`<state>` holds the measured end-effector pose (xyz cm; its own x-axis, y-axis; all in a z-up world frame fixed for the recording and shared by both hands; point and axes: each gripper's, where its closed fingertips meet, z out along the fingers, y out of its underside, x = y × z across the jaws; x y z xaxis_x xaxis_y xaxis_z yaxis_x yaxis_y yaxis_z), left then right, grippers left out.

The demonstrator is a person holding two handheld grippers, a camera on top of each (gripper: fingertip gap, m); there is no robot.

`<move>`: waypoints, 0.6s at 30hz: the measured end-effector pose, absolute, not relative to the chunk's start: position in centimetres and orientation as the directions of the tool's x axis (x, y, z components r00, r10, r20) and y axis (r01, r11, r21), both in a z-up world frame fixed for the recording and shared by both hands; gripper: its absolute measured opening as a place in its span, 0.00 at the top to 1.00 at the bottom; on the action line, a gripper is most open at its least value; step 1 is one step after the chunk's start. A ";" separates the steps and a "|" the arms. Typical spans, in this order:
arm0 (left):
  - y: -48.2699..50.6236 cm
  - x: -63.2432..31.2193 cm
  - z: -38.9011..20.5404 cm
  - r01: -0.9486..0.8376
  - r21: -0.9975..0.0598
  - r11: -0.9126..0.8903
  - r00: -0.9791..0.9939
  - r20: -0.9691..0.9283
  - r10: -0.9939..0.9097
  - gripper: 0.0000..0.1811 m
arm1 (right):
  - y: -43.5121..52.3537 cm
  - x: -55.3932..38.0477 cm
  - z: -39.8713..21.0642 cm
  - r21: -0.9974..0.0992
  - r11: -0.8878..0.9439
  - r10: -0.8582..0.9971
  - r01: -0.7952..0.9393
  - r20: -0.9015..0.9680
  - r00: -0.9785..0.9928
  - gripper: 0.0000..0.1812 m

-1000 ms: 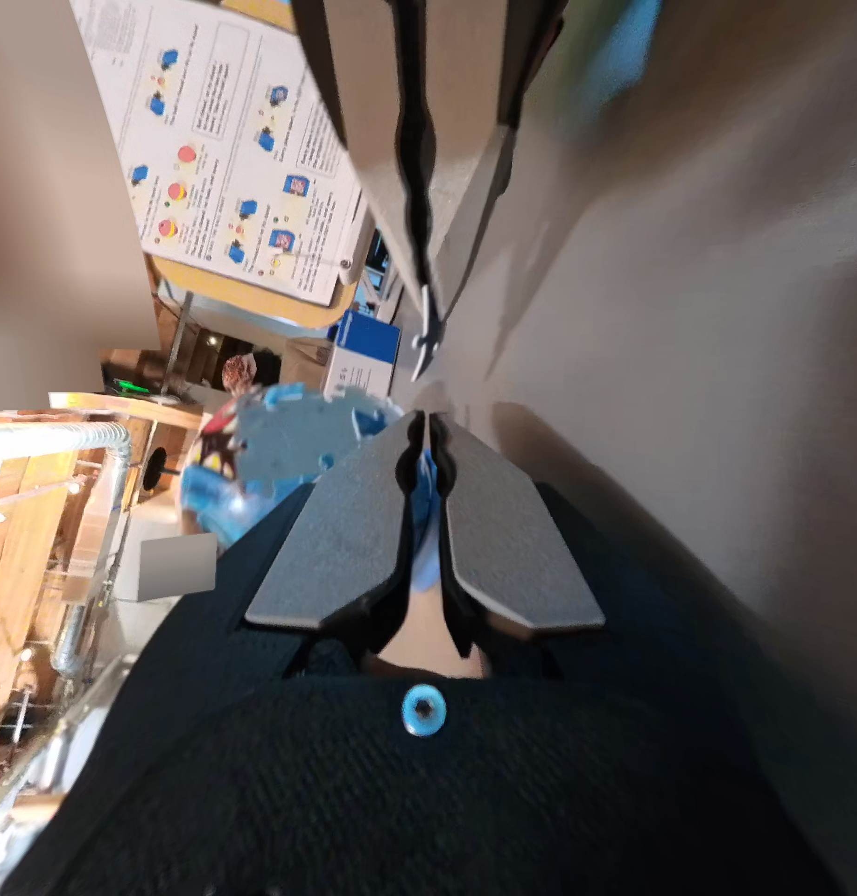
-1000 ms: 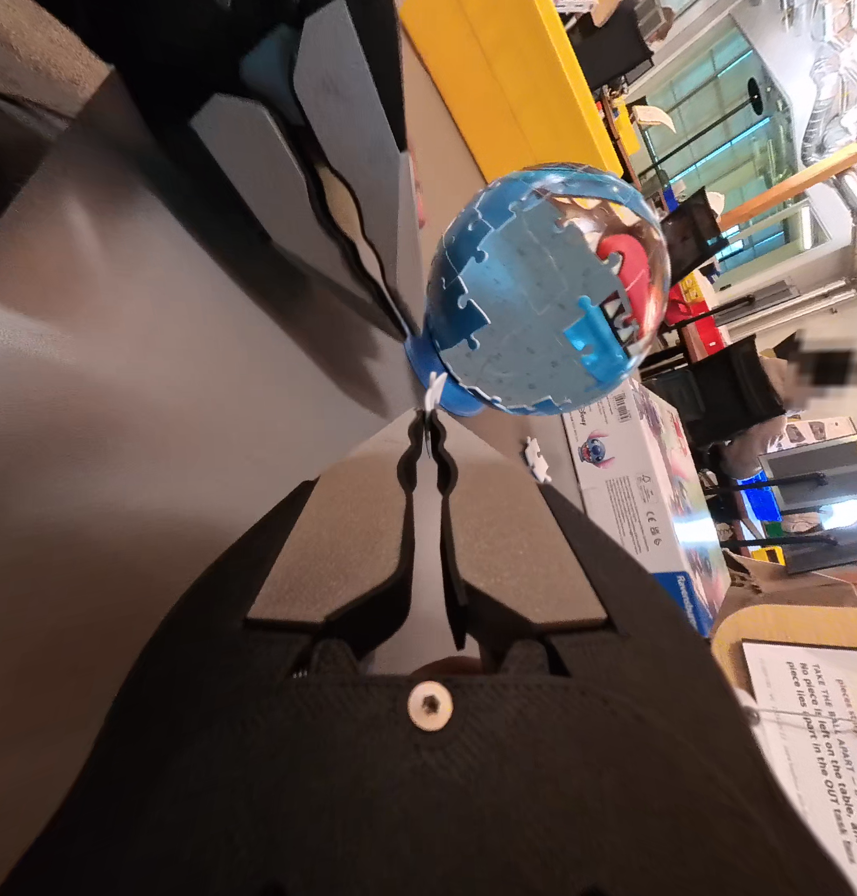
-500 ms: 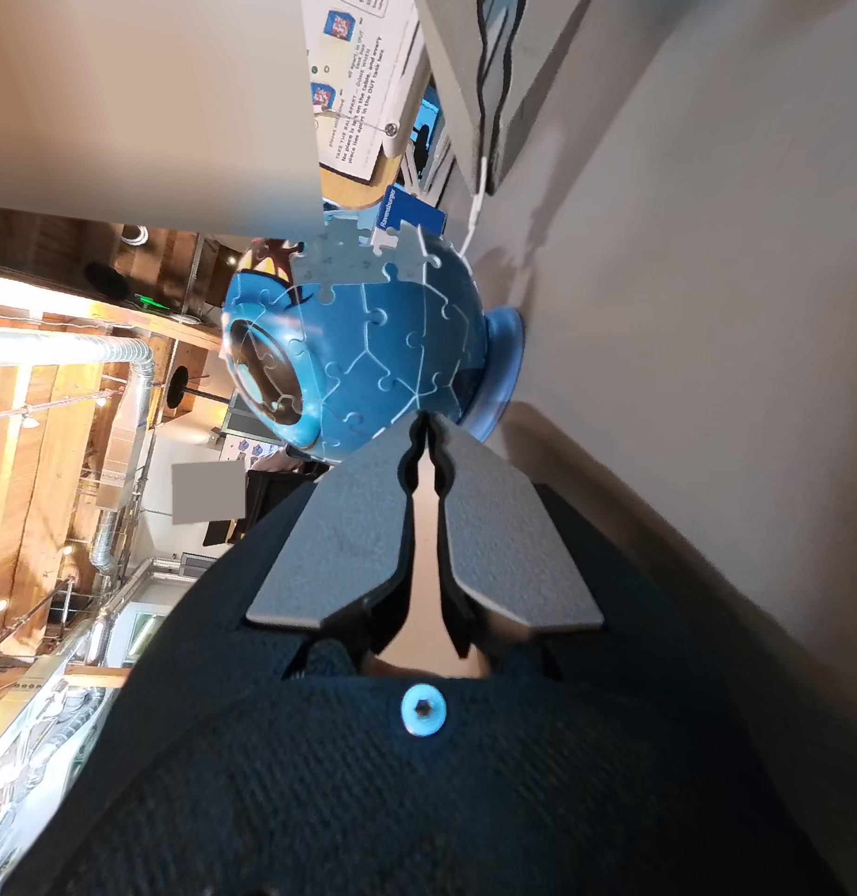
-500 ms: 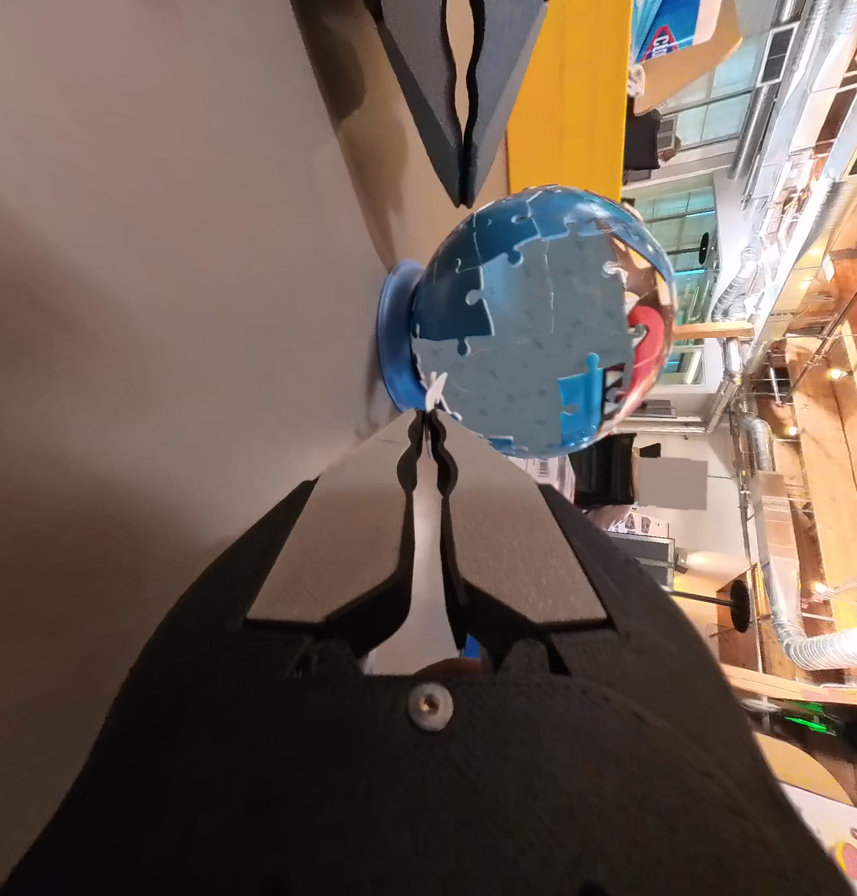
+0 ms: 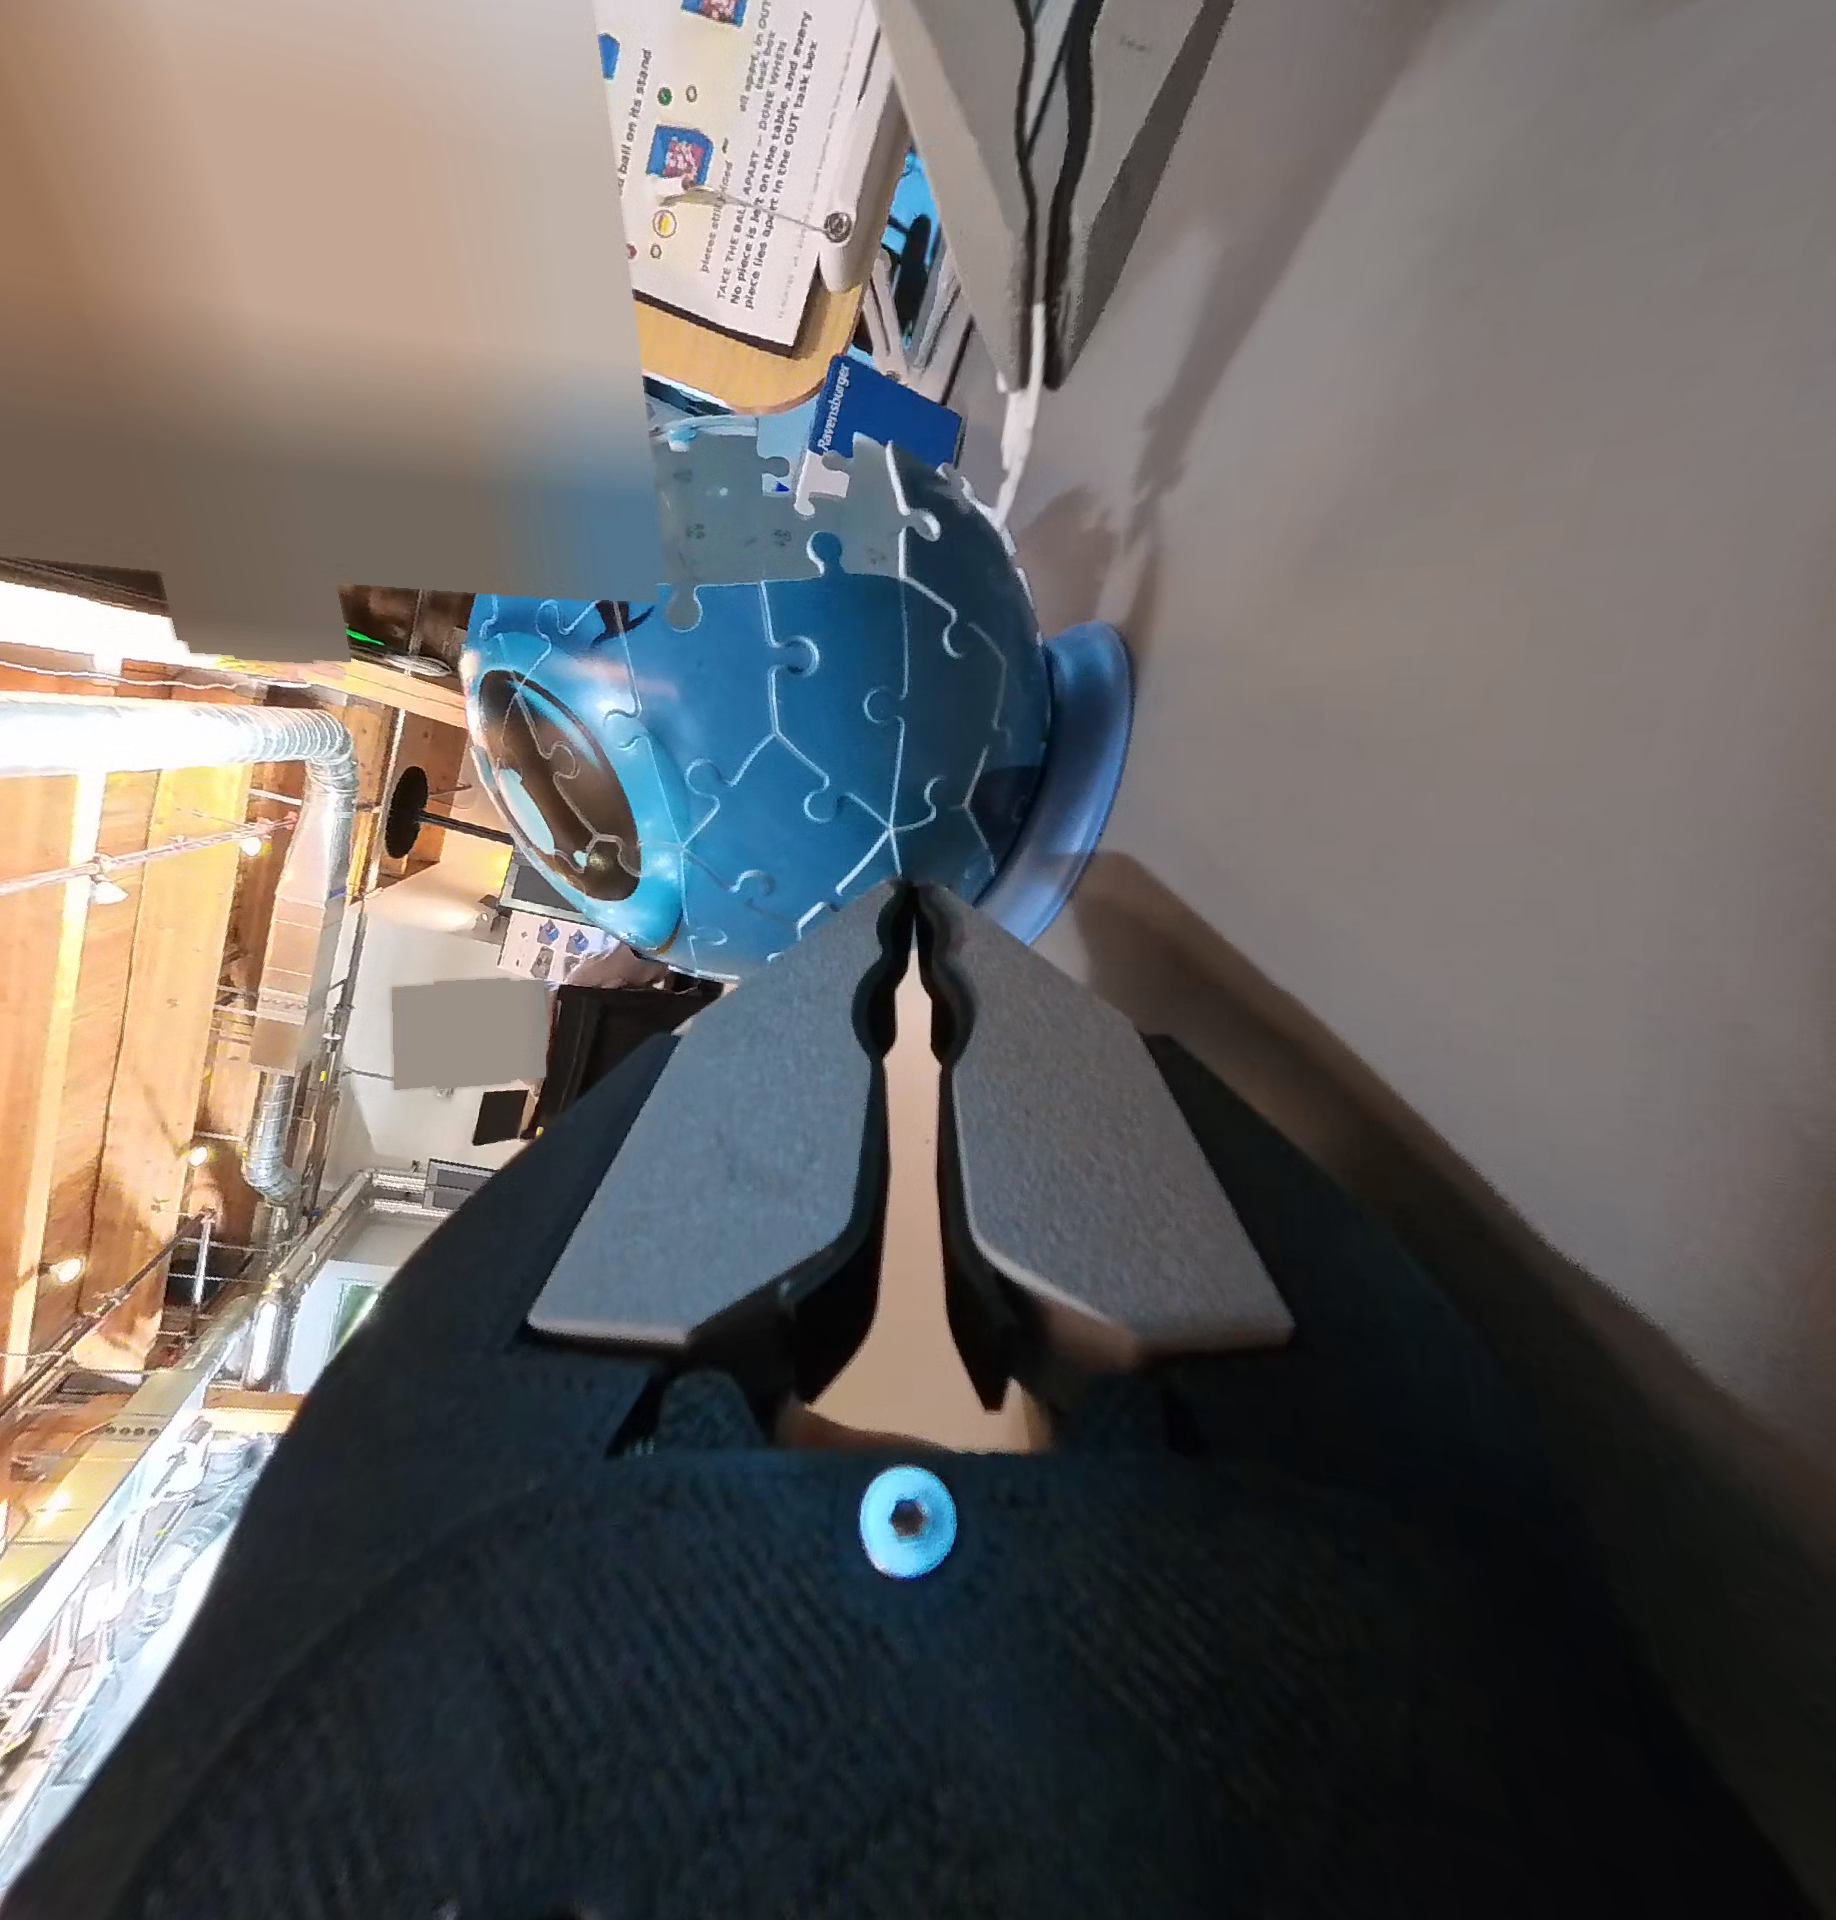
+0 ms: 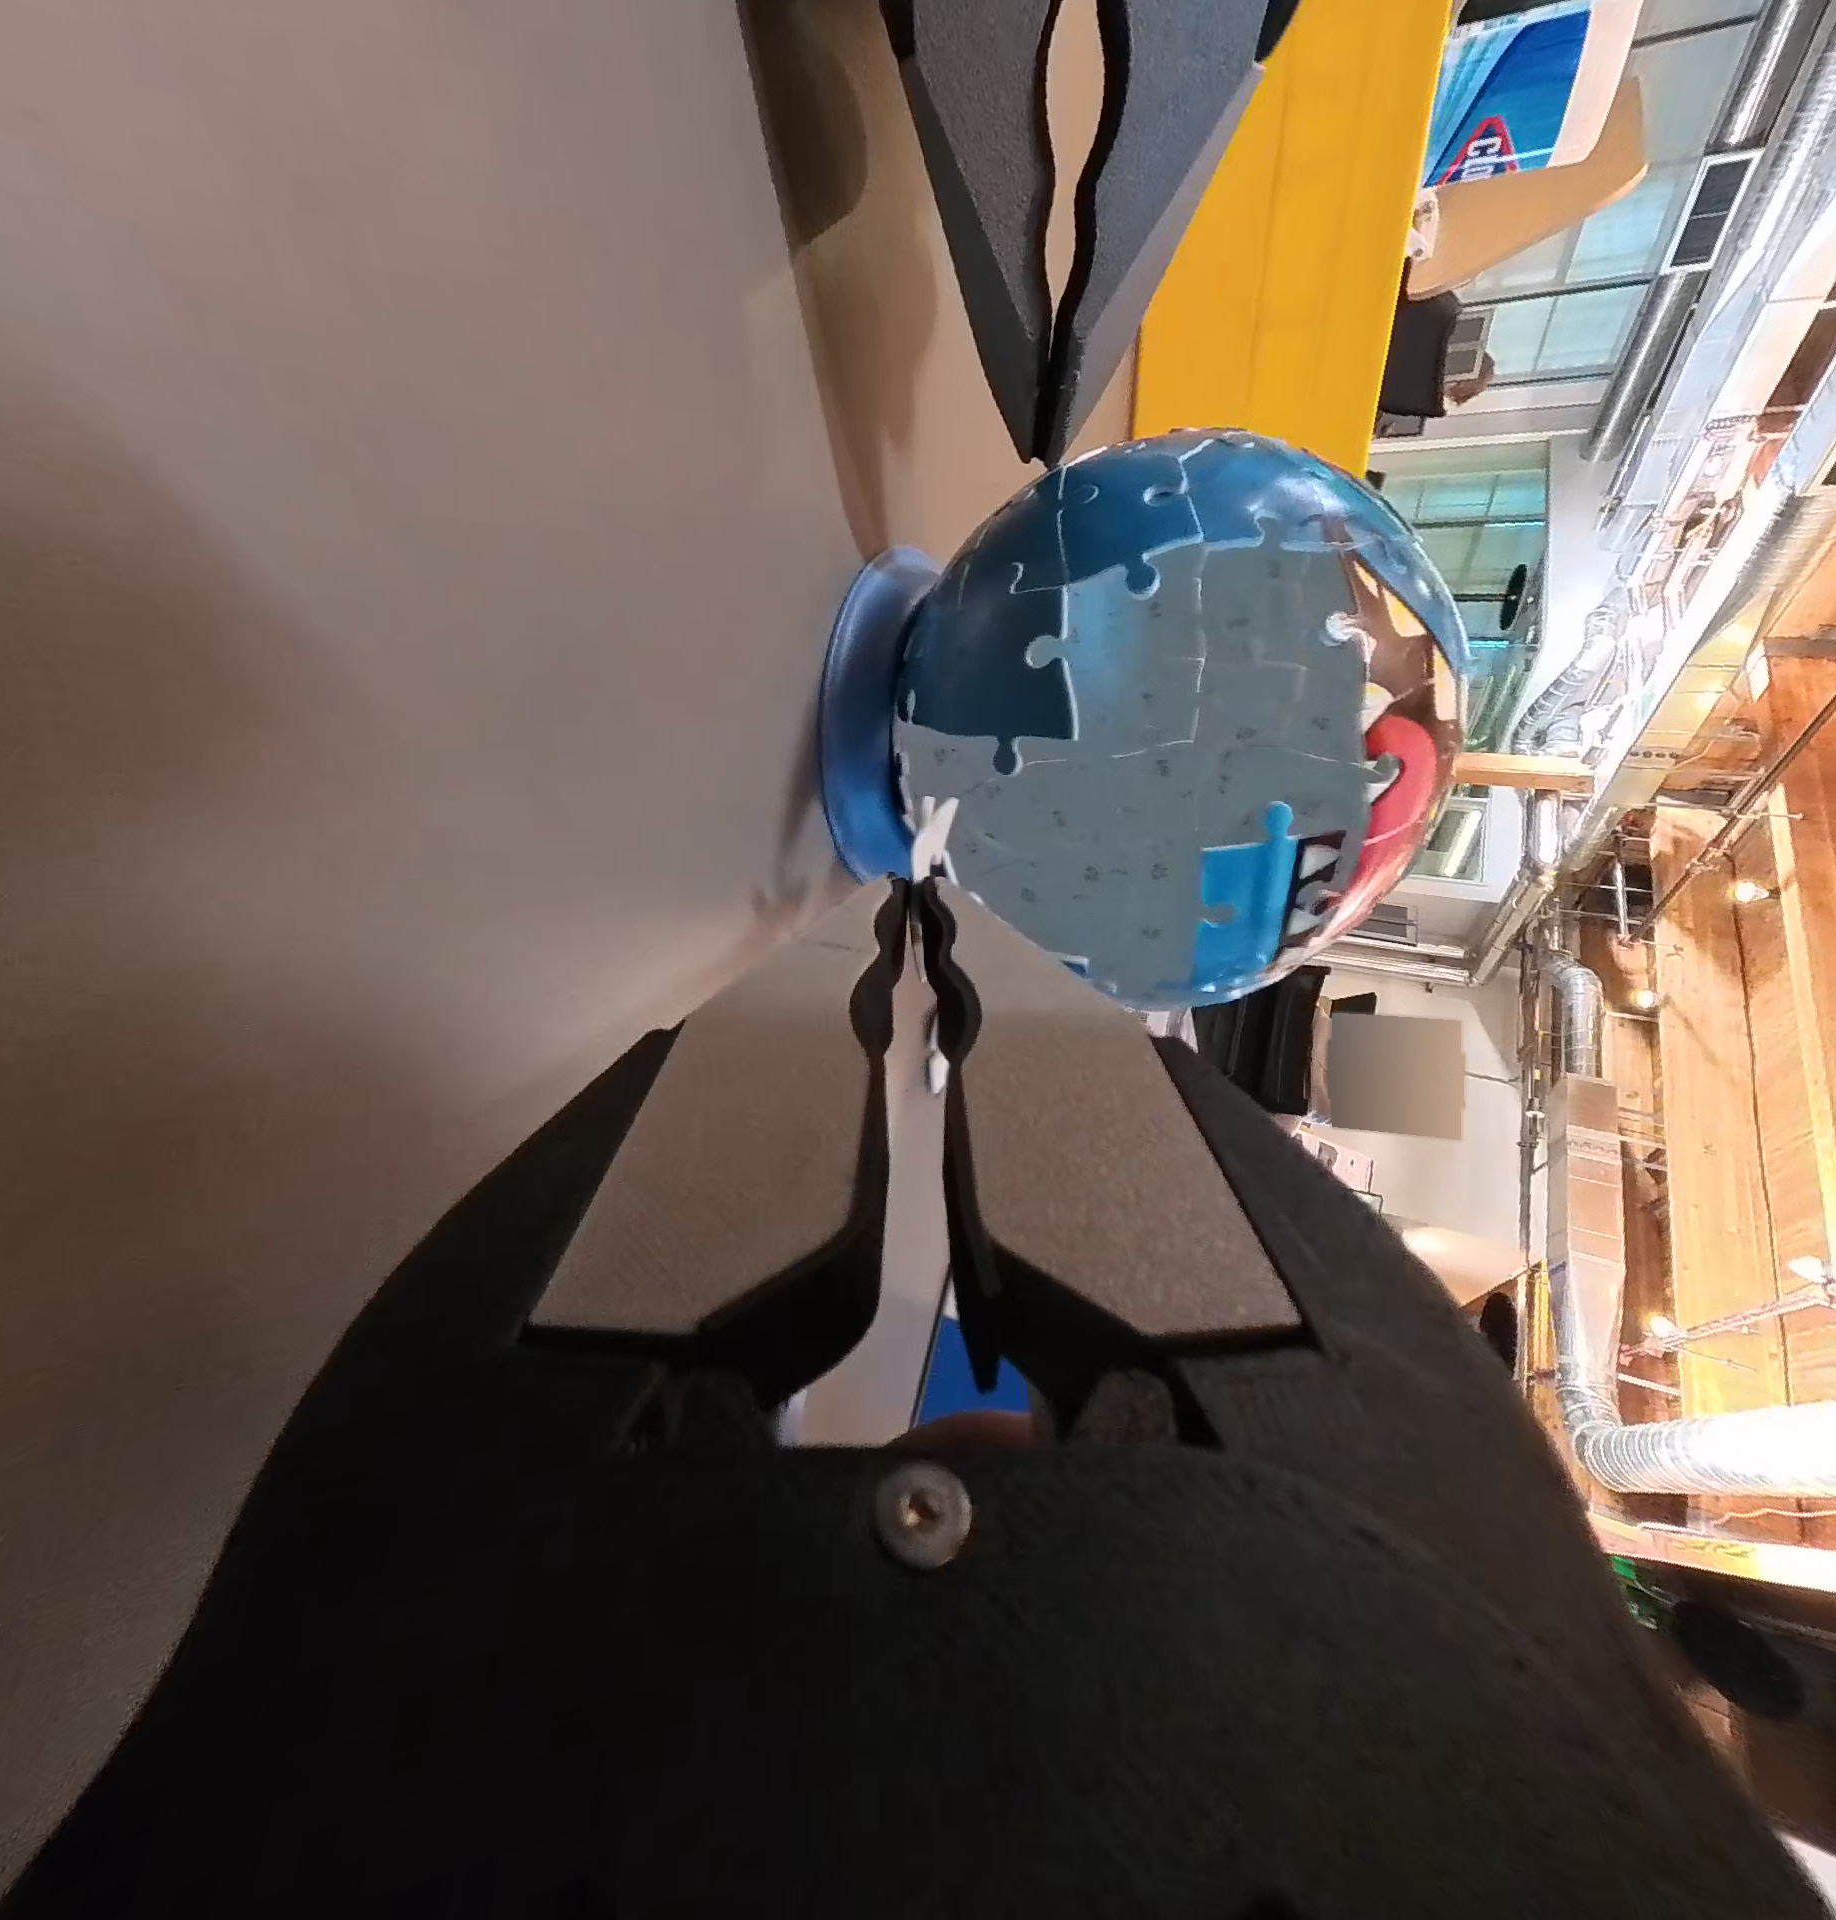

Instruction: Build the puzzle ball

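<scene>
The puzzle ball (image 6: 1153, 748) sits on its blue stand (image 6: 860, 727) on the grey surface (image 6: 374, 520), part-built, with a gap exposing the pieces' grey backs. The right gripper (image 6: 916, 902) has its jaws closed on a white puzzle piece (image 6: 933, 847) at the ball's near edge, the piece mostly hidden. The left gripper (image 5: 906, 902) has jaws pressed together, empty, close against the ball; whether they touch is unclear.

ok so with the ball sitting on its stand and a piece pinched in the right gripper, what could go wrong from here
1. The puzzle piece is held only at the very tips of the right gripper, so it may twist or slip when pressed in.
2. The ball just rests on its blue stand; a sideways push could roll it off.
3. The left gripper is shut and close to the ball, perhaps touching it, so it braces only one side.
</scene>
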<state>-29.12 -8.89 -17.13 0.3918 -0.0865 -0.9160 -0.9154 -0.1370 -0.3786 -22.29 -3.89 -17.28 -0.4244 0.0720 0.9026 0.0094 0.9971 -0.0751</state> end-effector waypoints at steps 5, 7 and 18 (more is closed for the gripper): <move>-8.9 -29.2 -17.2 -0.918 -0.373 -0.138 0.386 -0.919 -0.085 1.00 | -4.2 -22.8 -17.7 -0.061 0.998 0.055 0.001 0.897 -0.439 1.00; -8.9 -29.2 -17.2 -0.917 -0.374 -0.137 0.387 -0.918 -0.086 1.00 | -4.3 -23.0 -17.9 -0.050 0.999 0.045 0.000 0.898 -0.437 1.00; -9.0 -29.2 -17.2 -0.920 -0.368 -0.138 0.381 -0.921 -0.082 1.00 | -4.4 -23.1 -17.9 -0.048 0.999 0.043 0.000 0.904 -0.426 1.00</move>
